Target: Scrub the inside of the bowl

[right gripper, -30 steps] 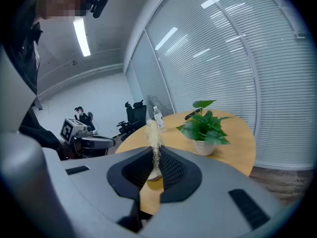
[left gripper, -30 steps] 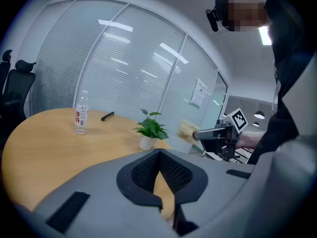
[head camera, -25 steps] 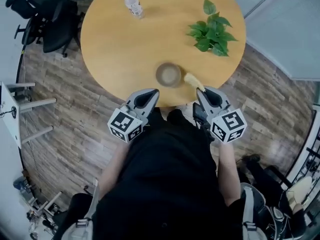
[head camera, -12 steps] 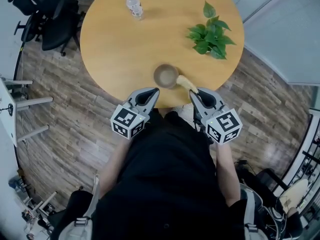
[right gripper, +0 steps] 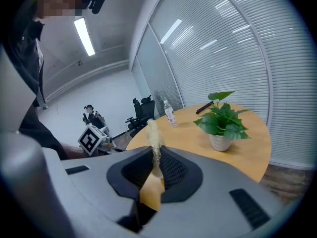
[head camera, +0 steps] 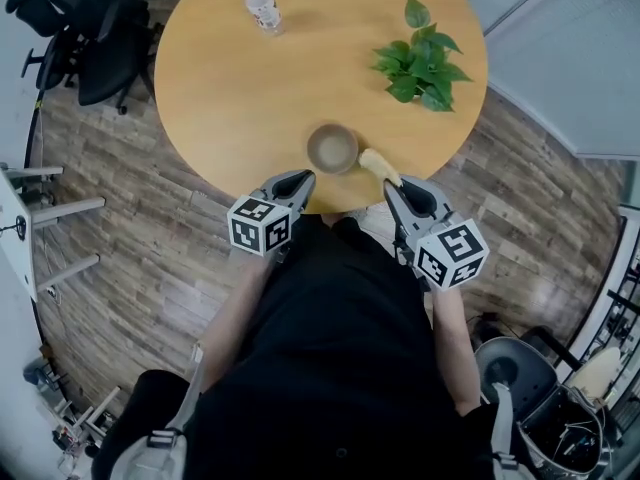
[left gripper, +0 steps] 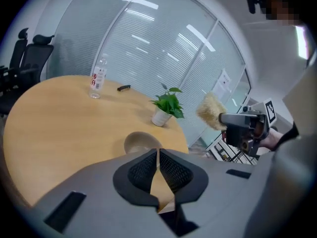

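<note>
A small brown bowl [head camera: 332, 148] stands near the front edge of the round wooden table [head camera: 230, 78]; it also shows just beyond the left jaws as the bowl [left gripper: 140, 142]. My left gripper [head camera: 299, 181] is shut with nothing in it, just short of the bowl at its left front. My right gripper [head camera: 400, 185] is shut on a pale yellow scrubbing pad [head camera: 379, 163], which sticks out toward the bowl's right side. The pad [right gripper: 153, 138] stands upright between the right jaws, and the pad [left gripper: 213, 111] shows fluffy in the left gripper view.
A potted green plant [head camera: 424, 57] sits at the table's right. A water bottle [head camera: 262, 6] stands at the far left and a dark pen-like thing [left gripper: 124, 88] at the back. Office chairs [head camera: 85, 43] stand left of the table. Glass walls with blinds lie beyond.
My left gripper has dropped lower and rolled, its marker cube now facing more upward. The right gripper and pad have hardly shifted.
</note>
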`<state>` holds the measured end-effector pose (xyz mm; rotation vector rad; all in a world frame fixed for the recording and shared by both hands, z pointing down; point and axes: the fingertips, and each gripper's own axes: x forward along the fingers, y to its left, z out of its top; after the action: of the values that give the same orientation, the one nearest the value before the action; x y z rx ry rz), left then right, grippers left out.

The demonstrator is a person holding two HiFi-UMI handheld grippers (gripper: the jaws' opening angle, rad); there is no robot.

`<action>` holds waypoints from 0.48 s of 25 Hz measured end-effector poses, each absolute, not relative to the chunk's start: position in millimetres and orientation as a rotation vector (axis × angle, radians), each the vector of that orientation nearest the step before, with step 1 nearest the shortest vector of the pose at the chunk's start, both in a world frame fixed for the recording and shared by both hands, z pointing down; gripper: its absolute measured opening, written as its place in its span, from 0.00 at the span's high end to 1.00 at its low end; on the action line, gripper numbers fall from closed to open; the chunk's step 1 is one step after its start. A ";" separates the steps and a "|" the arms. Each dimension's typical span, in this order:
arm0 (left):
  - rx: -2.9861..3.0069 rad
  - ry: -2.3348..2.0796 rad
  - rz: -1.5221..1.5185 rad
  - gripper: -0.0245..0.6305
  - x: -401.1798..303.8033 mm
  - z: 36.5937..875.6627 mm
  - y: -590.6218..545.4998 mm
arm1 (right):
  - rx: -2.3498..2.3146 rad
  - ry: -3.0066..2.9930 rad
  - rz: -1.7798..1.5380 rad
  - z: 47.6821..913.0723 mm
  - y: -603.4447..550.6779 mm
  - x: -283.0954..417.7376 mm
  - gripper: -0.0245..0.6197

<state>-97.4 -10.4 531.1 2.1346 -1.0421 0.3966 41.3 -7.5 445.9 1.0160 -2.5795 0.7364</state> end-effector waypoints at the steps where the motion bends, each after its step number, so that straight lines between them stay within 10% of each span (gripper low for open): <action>1: 2.106 -1.036 0.391 0.95 -98.8 536.0 -11.8 | 1.020 -2.574 0.744 446.6 -6.2 40.9 0.90; 12: 1.751 -1.058 0.166 0.76 -120.7 585.1 -36.6 | 1.052 -2.488 0.817 461.1 -9.1 49.7 0.90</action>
<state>-120.7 -36.6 585.1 1.7509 -1.0584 0.1663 49.7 -9.1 461.1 1.0517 -2.4878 0.8170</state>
